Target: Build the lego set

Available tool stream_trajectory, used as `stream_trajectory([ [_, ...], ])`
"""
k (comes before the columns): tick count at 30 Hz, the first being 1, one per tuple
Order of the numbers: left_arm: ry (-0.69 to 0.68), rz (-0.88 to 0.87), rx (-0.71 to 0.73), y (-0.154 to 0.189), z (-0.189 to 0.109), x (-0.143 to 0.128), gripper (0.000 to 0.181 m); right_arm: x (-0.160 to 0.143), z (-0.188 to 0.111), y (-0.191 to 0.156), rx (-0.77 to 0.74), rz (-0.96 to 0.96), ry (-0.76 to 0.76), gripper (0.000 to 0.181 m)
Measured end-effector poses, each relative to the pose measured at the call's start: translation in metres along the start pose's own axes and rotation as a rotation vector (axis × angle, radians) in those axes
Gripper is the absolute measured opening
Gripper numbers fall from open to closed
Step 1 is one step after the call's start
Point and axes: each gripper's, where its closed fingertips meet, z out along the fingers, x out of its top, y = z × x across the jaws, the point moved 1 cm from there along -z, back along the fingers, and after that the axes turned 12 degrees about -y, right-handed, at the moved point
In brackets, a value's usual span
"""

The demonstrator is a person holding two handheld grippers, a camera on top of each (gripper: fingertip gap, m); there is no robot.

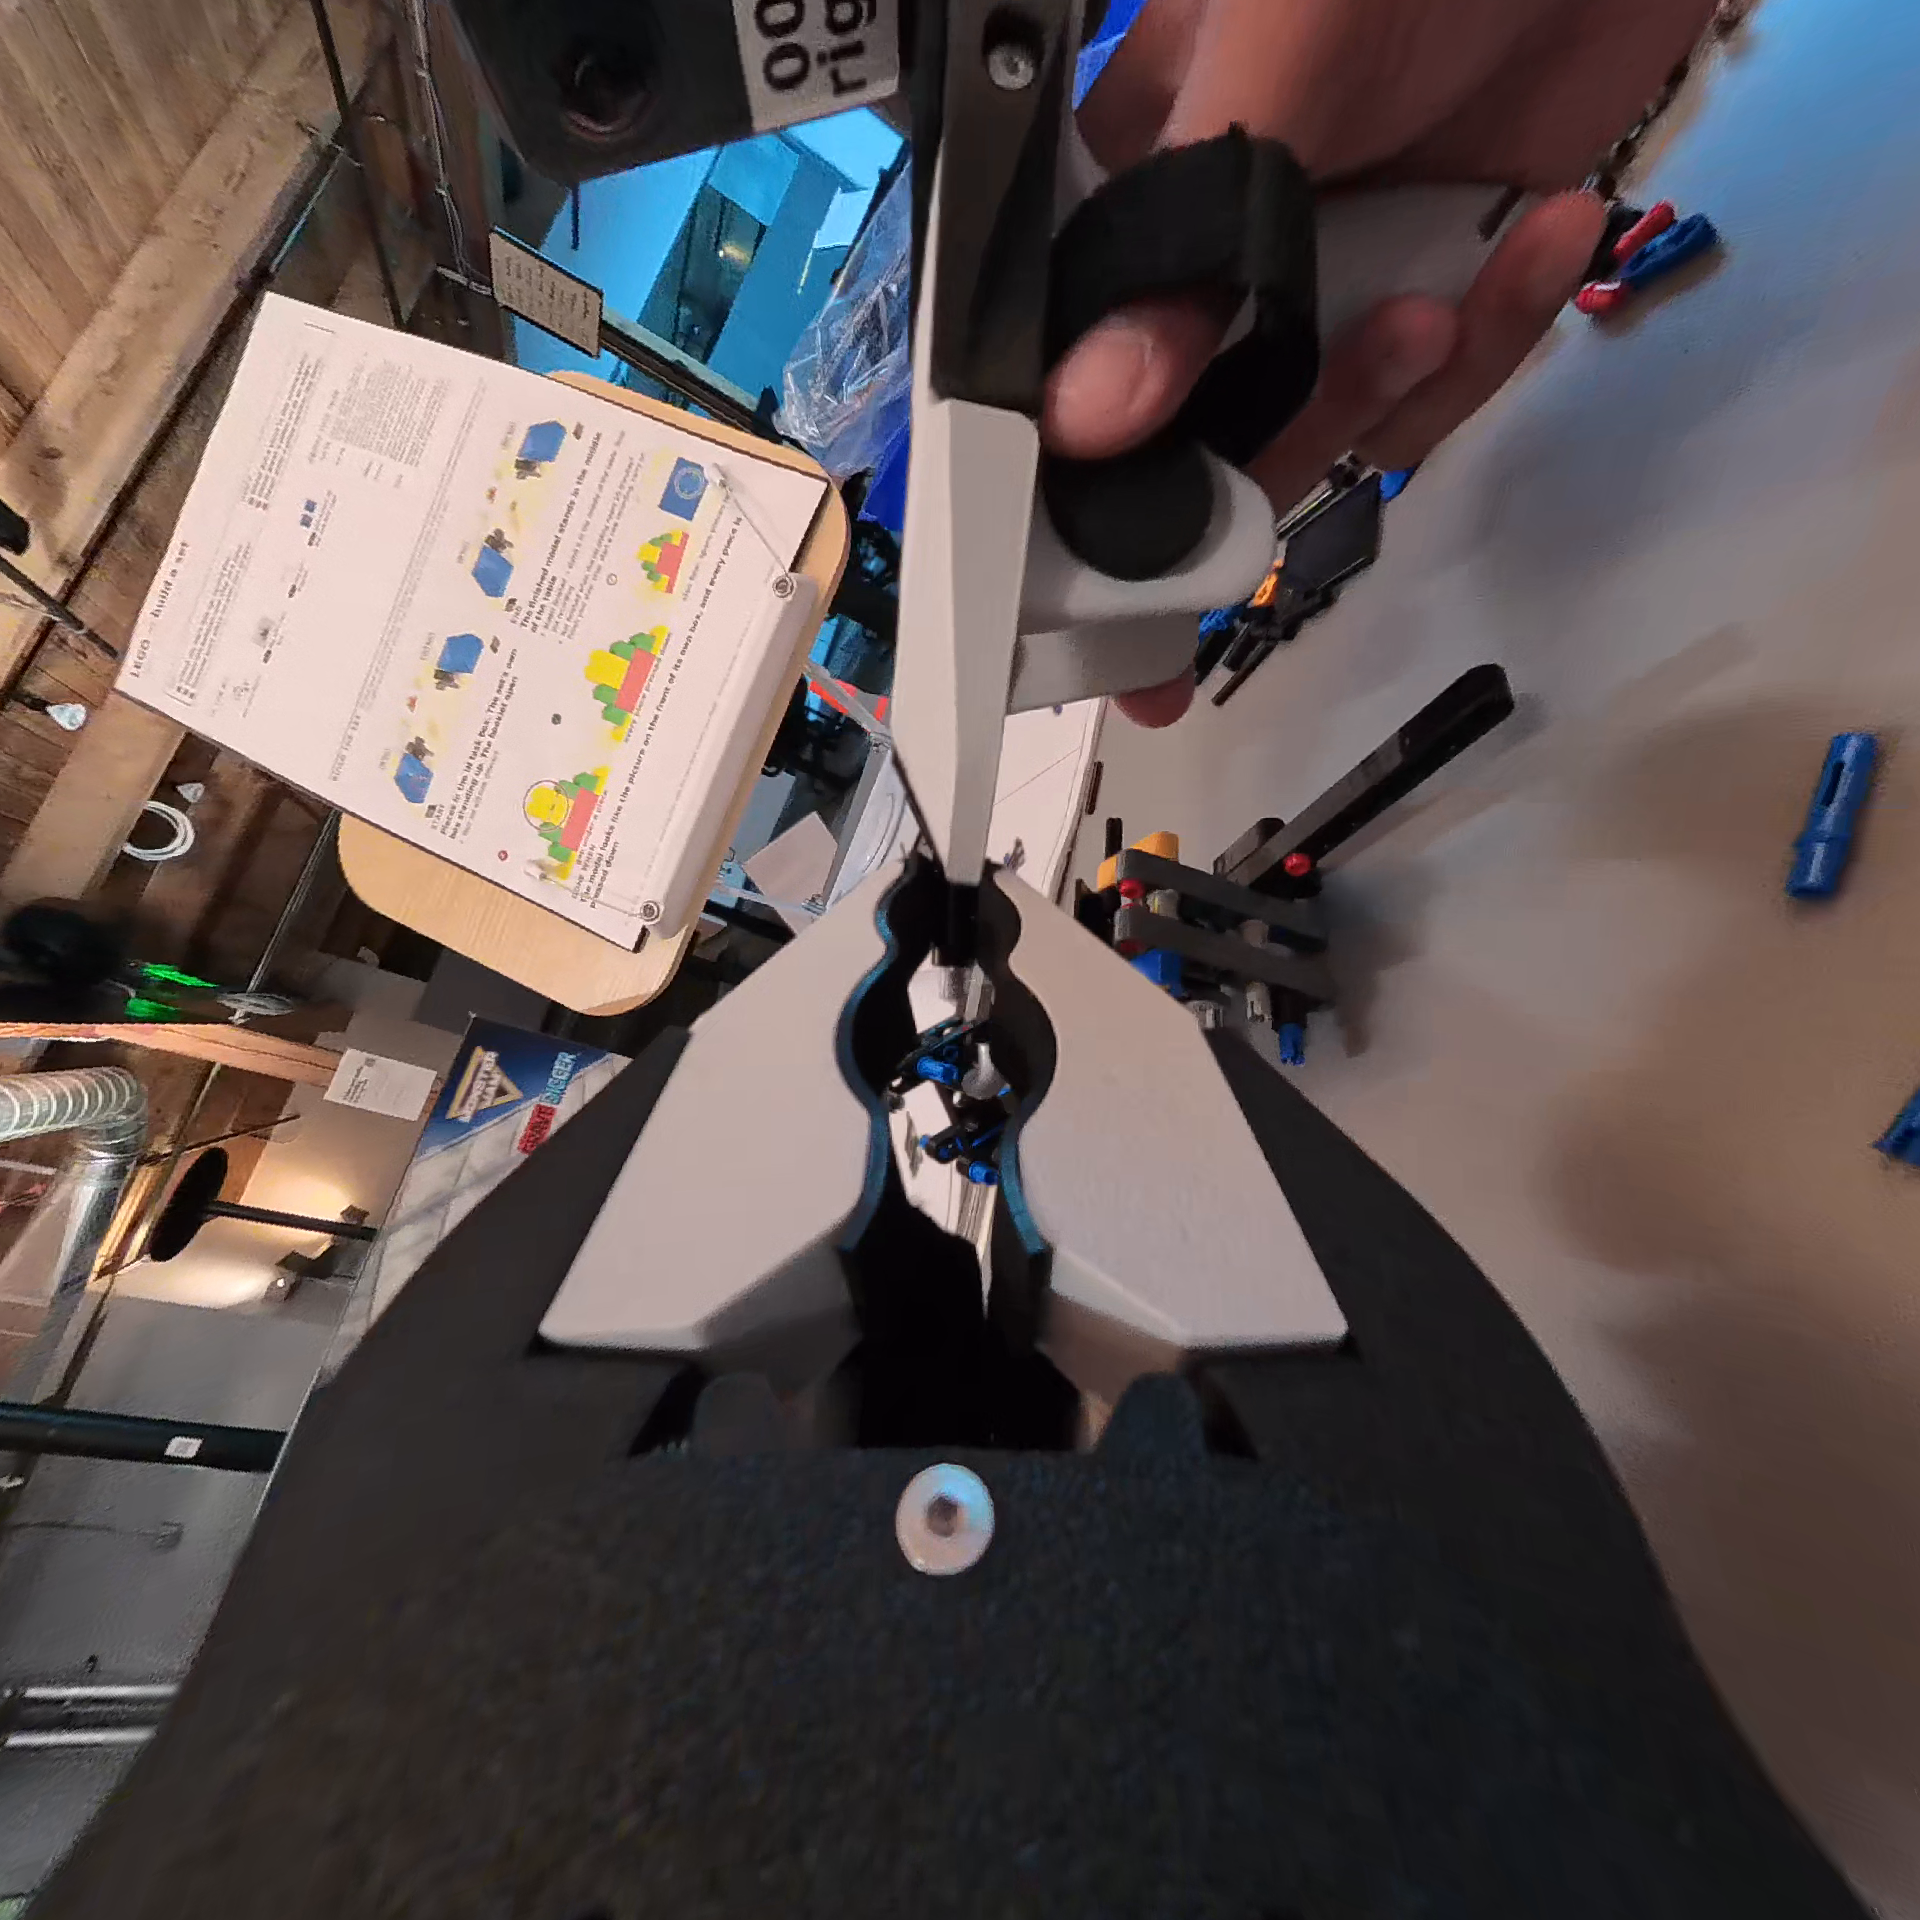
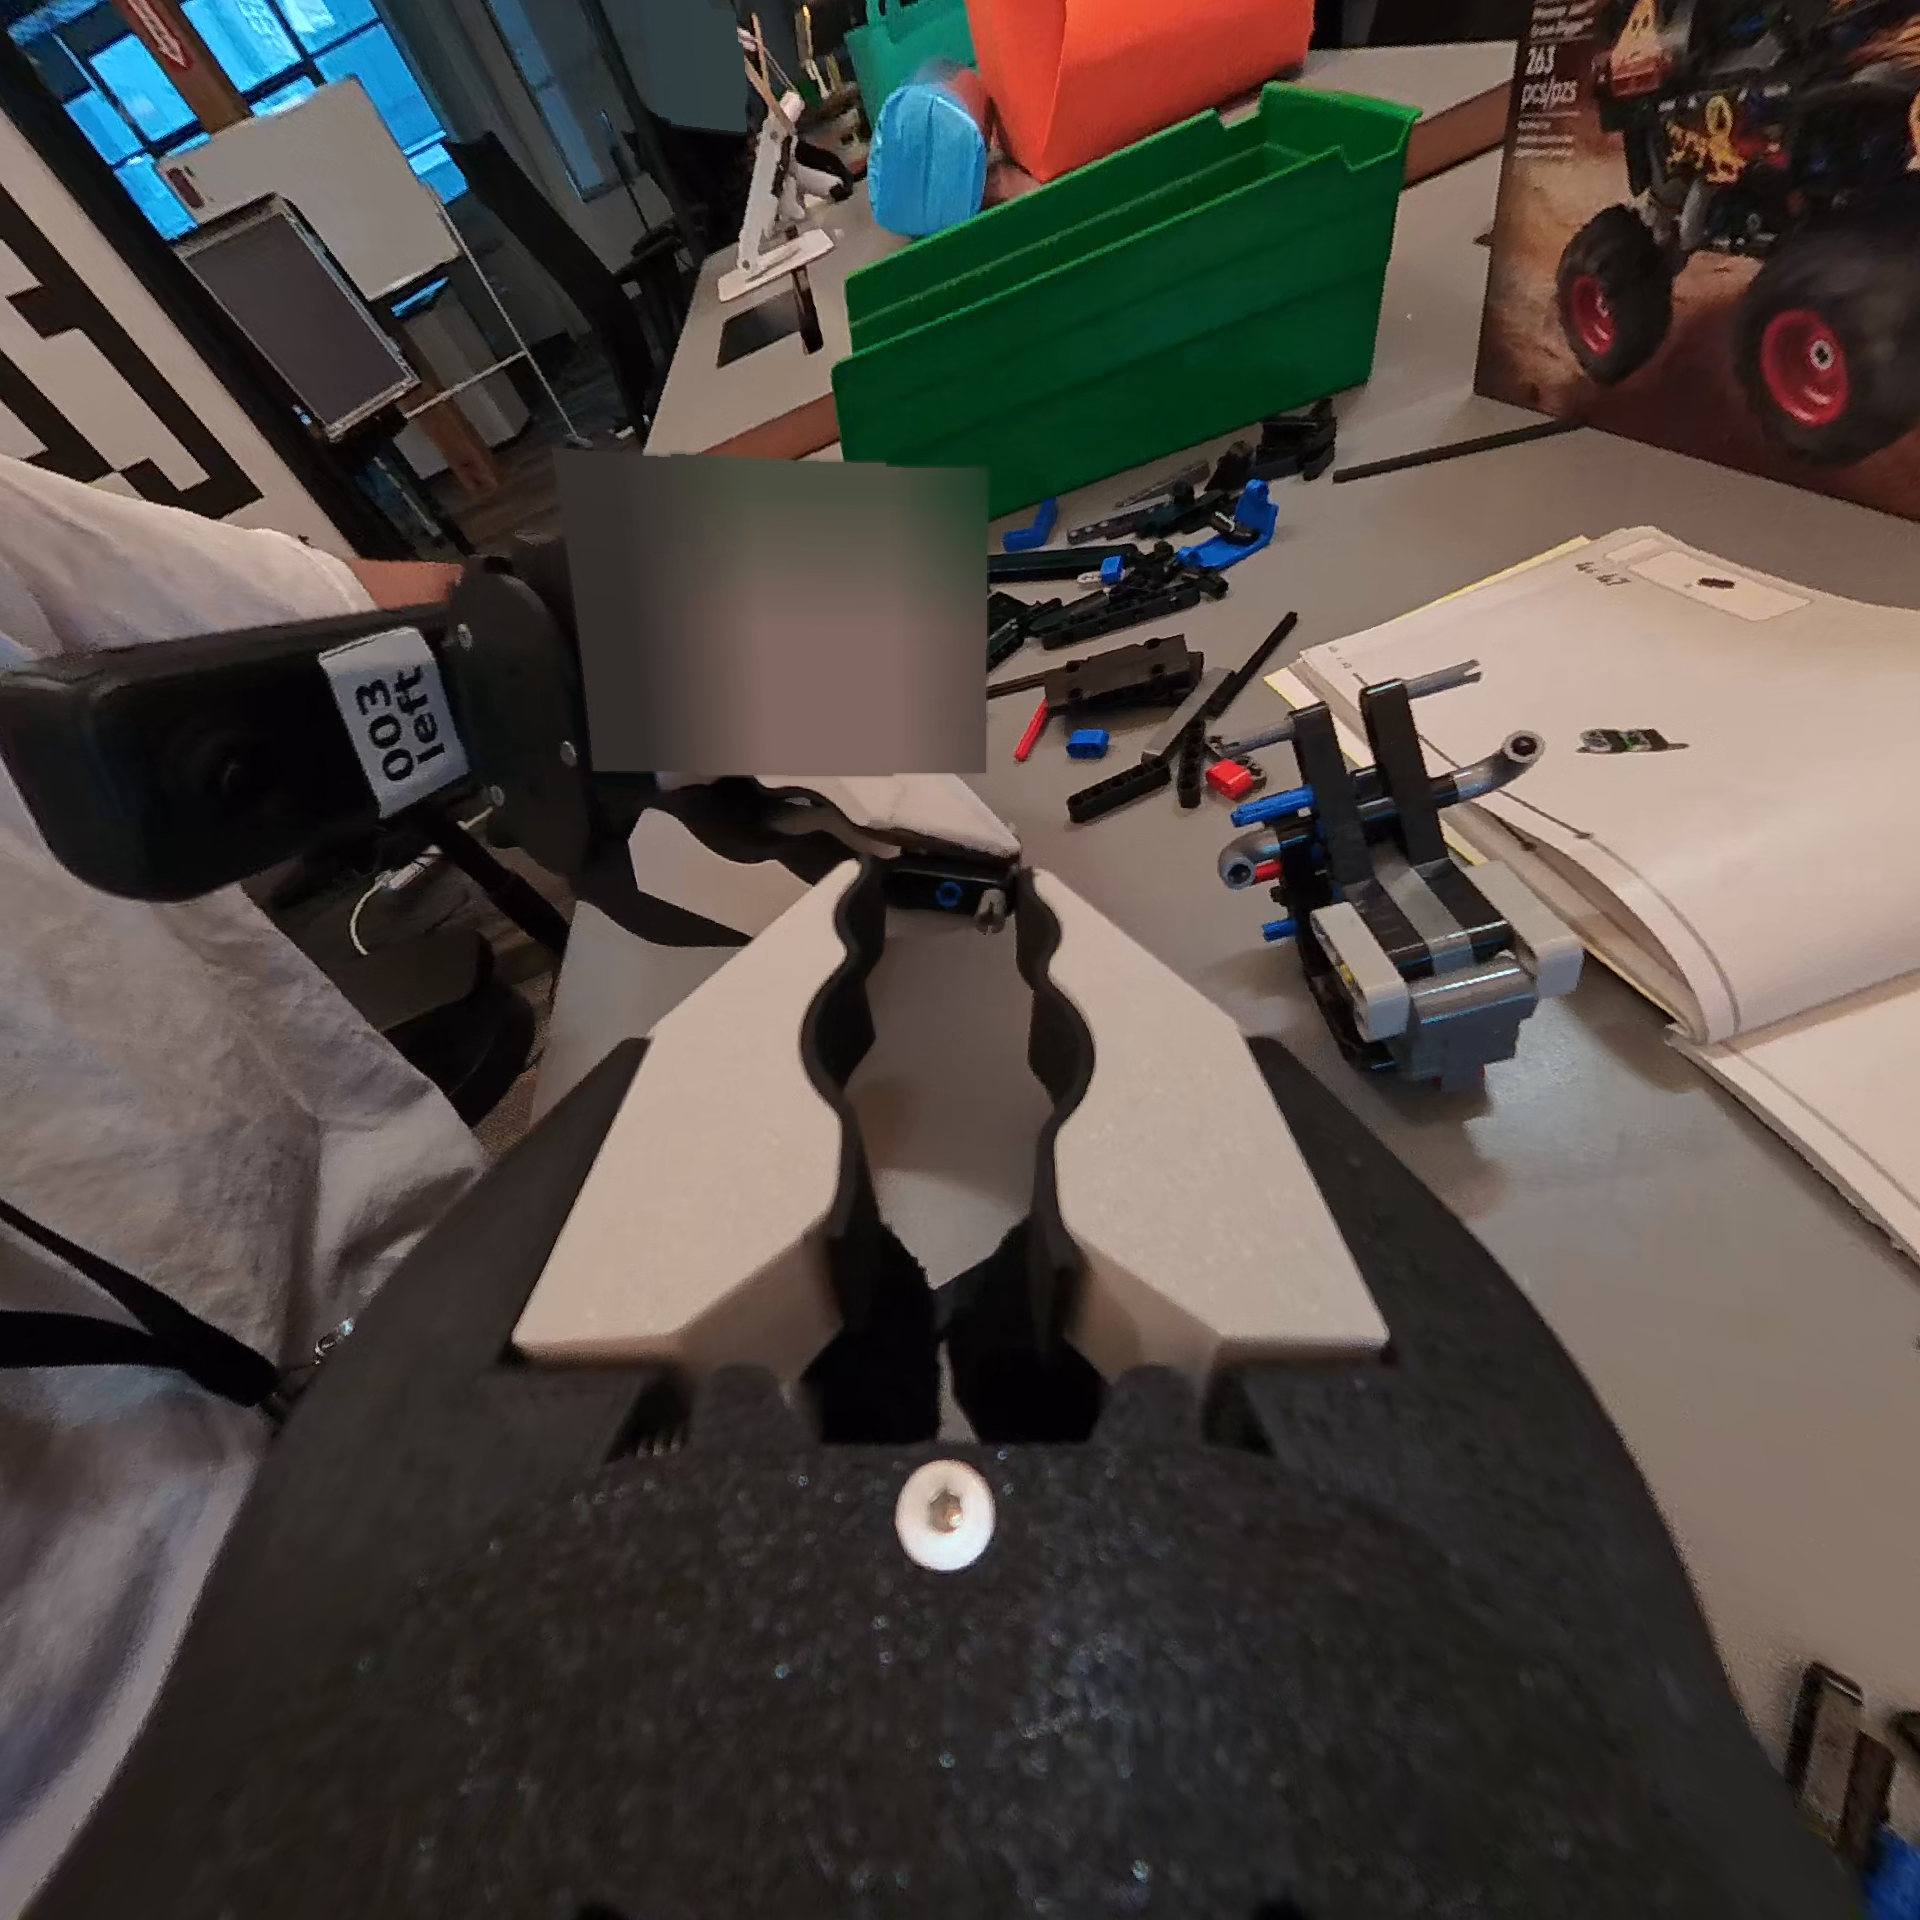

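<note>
Between the tips of the right gripper [image 2: 943, 896] sits a small black Technic piece [image 2: 940, 894] with a blue pin hole, pinched from both sides; the left gripper [image 1: 951, 914] meets it there, its tips closed on the same small black piece, though that contact is mostly hidden in its own view. Only the left wrist view shows the hand [image 1: 1382, 260] working the right gripper and an instruction sheet [image 1: 468, 613] on a stand. Only the right wrist view shows the part-built chassis [image 2: 1392, 914] standing beside the open booklet [image 2: 1683, 831], loose black and blue parts [image 2: 1132, 613], and two nested green bins [image 2: 1122, 301], their contents hidden from here.
</note>
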Motion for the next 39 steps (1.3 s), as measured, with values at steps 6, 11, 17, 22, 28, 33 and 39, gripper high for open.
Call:
stream_trajectory([
  [6, -0.015, 0.007, 0.013, 0.005, 0.006, -0.004, 0.005, -0.005, 0.002, 0.007, -0.039, 0.020, -0.033, 0.023],
  [11, -0.073, 0.010, 0.036, 0.002, 0.008, -0.007, 0.006, -0.003, 0.003, 0.010, -0.076, 0.025, -0.028, 0.023],
  [17, -0.094, 0.051, 0.027, 0.004, 0.006, -0.008, 0.005, -0.004, 0.005, 0.009, -0.049, 0.037, -0.030, 0.024],
  [22, -0.095, -0.005, 0.007, -0.008, 0.005, -0.015, 0.005, 0.009, -0.015, 0.004, -0.009, 0.006, 0.025, 0.032],
  [28, -0.048, -0.178, -0.209, 0.008, 0.001, -0.040, 0.006, -0.025, -0.030, -0.040, -0.036, -0.156, -0.122, 0.030],
  [33, -0.004, -0.245, -0.312, 0.023, -0.004, -0.040, 0.006, -0.090, -0.003, -0.052, -0.255, -0.266, -0.296, 0.018],
  [39, 0.034, -0.210, -0.373, 0.036, -0.012, -0.033, 0.006, -0.116, 0.005, -0.042, -0.306, -0.254, -0.380, 0.020],
])
